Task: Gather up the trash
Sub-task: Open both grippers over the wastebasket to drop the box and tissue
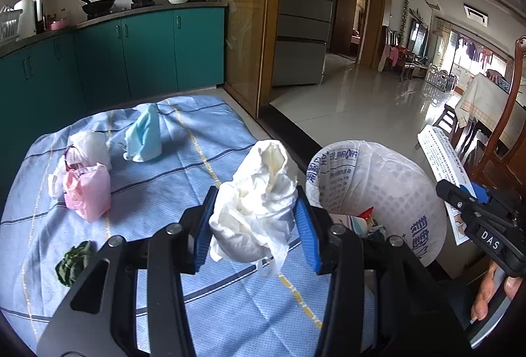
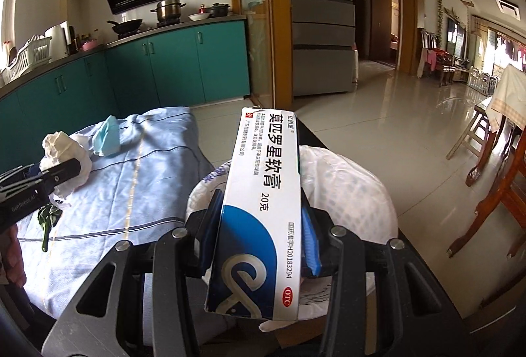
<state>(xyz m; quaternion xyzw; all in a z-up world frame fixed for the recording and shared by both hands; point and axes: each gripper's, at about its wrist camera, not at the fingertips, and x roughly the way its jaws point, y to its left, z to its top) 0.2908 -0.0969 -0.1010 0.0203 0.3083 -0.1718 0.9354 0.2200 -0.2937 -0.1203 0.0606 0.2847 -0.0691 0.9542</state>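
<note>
Seen from the left wrist, the left tool is clamping a crumpled white wad between its blue pads, holding it above the blue cloth that covers the bench. The lined bin is standing just to the right of the wad, its mouth open and some wrappers already lying inside, so the drop looks to call only for a short sideways carry to the right. Waiting on the cloth to the left and well apart from the tool are a pink bag, a white bag touching it, a blue mask farther back and a green scrap near the front edge. At the right edge the right tool is coming in with a white box, near the bin's far side. Seen from the right wrist, the right tool is gripping a box by its long sides, the box's long axis running away from the camera along the fingers and its far end reaching out over the bin, which is sitting directly beneath and ahead. The right hand appears the nearer of the two to the bin's mouth, so its box looks likely to go in first. At the left the left tool is holding its wad over the cloth, with the mask behind it and the scrap below.
</note>
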